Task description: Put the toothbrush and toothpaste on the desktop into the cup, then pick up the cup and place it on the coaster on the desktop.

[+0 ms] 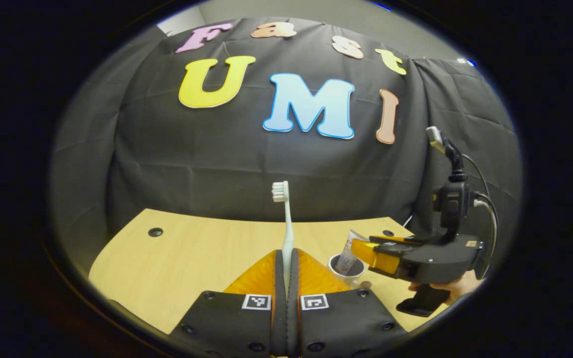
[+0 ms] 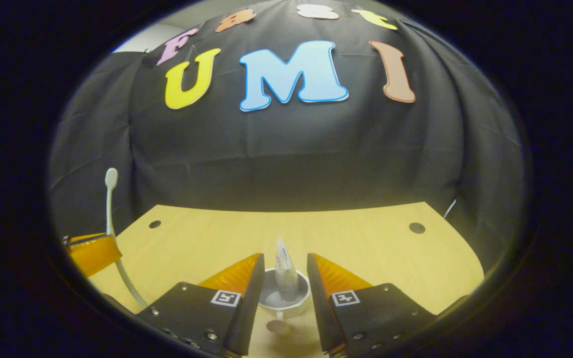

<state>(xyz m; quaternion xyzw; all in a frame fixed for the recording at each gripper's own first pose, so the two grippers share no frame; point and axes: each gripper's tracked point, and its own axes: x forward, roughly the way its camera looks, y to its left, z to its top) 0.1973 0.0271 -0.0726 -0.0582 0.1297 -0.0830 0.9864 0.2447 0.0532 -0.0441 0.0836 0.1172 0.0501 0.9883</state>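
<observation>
In the left gripper view, my left gripper point(image 1: 286, 263) sits at the bottom centre with its fingers pressed together on the toothbrush point(image 1: 286, 223). The brush stands upright out of the pinch, bristles at the top against the black cloth. Past it lies the wooden desk point(image 1: 192, 253). At lower right of this frame I see the cup point(image 1: 347, 271) standing on the desk with the toothpaste point(image 1: 350, 251) leaning inside it, top end poking above the rim. The right gripper point(image 1: 361, 253) hangs just beside the cup, its fingers at the tube, and a hand point(image 1: 458, 286) grips its handle at the far right.

In the right gripper view, my right gripper point(image 2: 284, 273) is at the bottom centre with its fingers spread, one on each side of the cup point(image 2: 272, 298). The toothpaste point(image 2: 285, 271) stands in the cup between them, and I see no finger touching it. A small round brown thing point(image 2: 278, 326) lies on the desk point(image 2: 366, 243) just below the cup; I cannot tell what it is. At the left edge the toothbrush point(image 2: 110, 209) rises from the left gripper's fingers point(image 2: 92, 251).
</observation>
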